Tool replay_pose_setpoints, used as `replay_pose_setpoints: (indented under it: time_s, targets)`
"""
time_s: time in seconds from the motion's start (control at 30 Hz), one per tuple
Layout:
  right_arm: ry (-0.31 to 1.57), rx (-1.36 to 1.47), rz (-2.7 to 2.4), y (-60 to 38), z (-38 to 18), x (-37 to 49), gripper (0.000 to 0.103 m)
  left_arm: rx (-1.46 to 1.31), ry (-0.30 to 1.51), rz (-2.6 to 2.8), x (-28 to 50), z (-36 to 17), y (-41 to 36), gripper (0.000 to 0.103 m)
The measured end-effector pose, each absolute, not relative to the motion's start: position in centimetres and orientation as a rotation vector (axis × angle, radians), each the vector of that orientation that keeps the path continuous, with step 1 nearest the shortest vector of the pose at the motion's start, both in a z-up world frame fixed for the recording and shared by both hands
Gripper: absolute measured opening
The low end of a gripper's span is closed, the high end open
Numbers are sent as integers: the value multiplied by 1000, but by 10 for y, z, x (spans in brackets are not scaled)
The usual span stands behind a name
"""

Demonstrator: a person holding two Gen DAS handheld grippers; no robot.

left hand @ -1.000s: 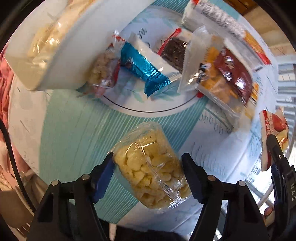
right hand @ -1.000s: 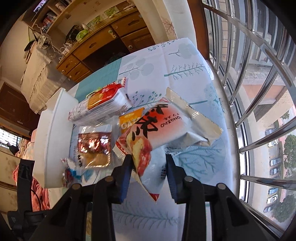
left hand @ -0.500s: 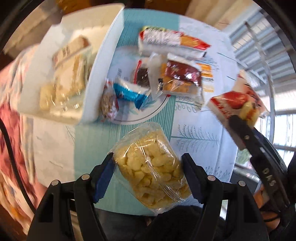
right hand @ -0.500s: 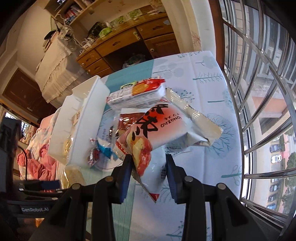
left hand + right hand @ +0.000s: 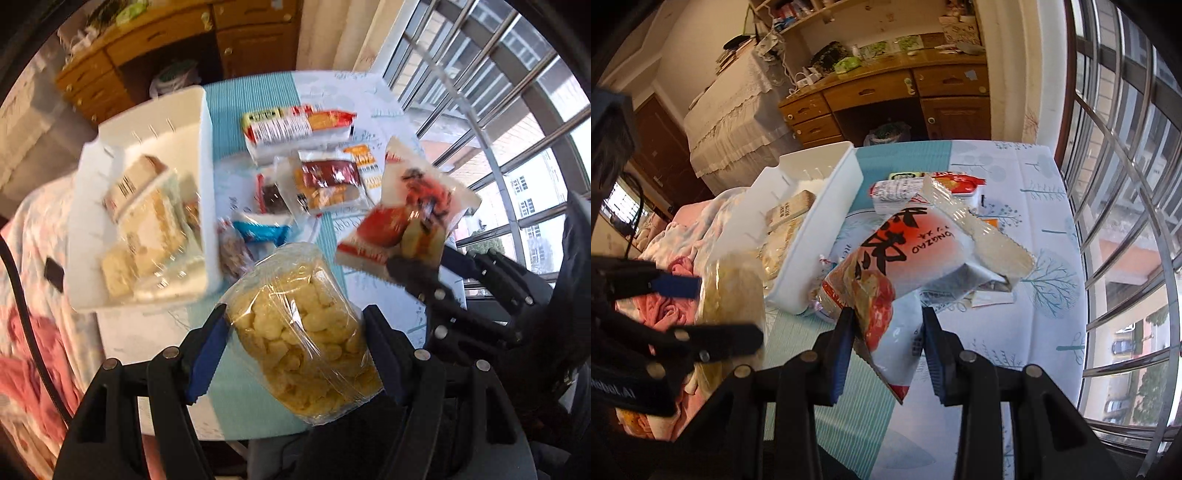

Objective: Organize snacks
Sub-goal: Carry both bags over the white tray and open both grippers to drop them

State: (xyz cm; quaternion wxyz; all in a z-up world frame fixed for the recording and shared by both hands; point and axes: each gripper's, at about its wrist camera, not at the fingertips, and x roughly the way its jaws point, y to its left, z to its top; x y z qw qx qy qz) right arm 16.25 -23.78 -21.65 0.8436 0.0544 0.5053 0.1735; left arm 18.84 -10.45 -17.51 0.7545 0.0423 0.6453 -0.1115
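Above the tablecloth (image 5: 1015, 206), your left gripper (image 5: 295, 328) is squeezing a clear puff bag (image 5: 303, 332) between its pads, while your right gripper (image 5: 886, 328) is pinching a red-and-white pouch (image 5: 916, 254) by its lower end. Beneath them, loose snacks (image 5: 317, 177) are lying beside the white bin (image 5: 207, 155), with a wooden desk (image 5: 886, 92) and barred window (image 5: 1126, 184) standing beyond.

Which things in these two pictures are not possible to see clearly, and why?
- Packets inside the white bin: left wrist view, motion blur; labels unreadable.
- Small packets beside the bin: right wrist view, hidden behind the red and white snack bag.
- Clear bag of yellow puffs: right wrist view, blurred, partly covered by the left gripper fingers.
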Motion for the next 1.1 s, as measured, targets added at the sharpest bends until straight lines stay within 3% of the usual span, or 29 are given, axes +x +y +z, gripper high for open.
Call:
replay_pose_setpoints:
  time_s: [0.53,1.1]
  targets:
    - [1003,28,348,-126,-201,146,37,147,1189,-291,205,-131,12,71]
    - [997,35,343,-26,-221,165,37,95,1048,-313,228,-154,105,71]
